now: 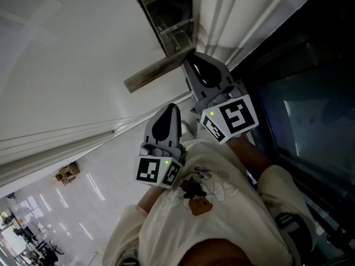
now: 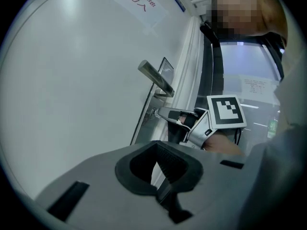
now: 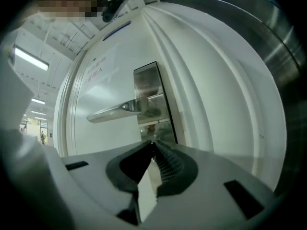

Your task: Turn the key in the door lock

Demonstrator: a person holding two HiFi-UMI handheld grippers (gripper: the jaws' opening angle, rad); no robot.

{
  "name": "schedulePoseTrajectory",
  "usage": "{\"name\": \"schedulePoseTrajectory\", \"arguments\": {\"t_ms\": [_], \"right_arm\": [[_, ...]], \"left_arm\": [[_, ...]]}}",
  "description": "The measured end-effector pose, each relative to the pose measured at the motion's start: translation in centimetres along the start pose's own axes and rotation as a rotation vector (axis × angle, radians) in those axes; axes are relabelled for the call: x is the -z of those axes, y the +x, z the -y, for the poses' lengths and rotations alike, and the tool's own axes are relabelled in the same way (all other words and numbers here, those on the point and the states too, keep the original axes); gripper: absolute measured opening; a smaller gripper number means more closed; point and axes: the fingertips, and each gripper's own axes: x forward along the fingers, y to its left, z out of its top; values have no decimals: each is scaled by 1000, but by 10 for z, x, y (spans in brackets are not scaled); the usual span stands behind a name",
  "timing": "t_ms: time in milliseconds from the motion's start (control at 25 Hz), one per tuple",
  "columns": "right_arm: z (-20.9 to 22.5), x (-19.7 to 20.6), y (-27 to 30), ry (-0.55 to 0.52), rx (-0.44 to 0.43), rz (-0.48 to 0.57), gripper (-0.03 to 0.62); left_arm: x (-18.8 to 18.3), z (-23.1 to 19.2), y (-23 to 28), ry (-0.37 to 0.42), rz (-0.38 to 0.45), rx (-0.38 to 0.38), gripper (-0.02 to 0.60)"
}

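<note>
The steel lock plate (image 1: pixel 173 22) sits on the white door (image 1: pixel 72 65), with the lever handle (image 1: pixel 158 71) across it. My right gripper (image 1: pixel 191 57) reaches level to the plate just under the handle. In the left gripper view its tips (image 2: pixel 164 113) close on the small key (image 2: pixel 153 112) in the keyhole. In the right gripper view the jaws (image 3: pixel 152 143) meet at the tip right before the plate (image 3: pixel 152 99), below the handle (image 3: pixel 120 110). My left gripper (image 1: pixel 172 108) hangs back from the door, shut and empty (image 2: pixel 156 146).
The white door frame (image 1: pixel 222 15) runs beside the plate, with a dark glass panel (image 1: pixel 310 104) to its right. The person's pale sleeve and body (image 1: pixel 211 204) fill the lower head view. A lit corridor floor (image 1: pixel 66 204) lies at lower left.
</note>
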Motion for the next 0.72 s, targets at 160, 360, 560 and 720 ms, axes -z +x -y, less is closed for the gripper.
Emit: {"name": "schedulePoseTrajectory", "arguments": {"t_ms": [160,360,560,720], "right_arm": [[2,0,0,103,-17,21,32],[6,1,-2,313,-45,56,34],[9,3,-1,470,-76,73,35],[11,5,-1,630,-116,89,37]], "left_arm": [[0,2,1,3,-2,5,5],[2,3,1,3,-9,7,5],[3,5,3,1,-11,11,5],[4,6,4,4,-14,10,5]]}}
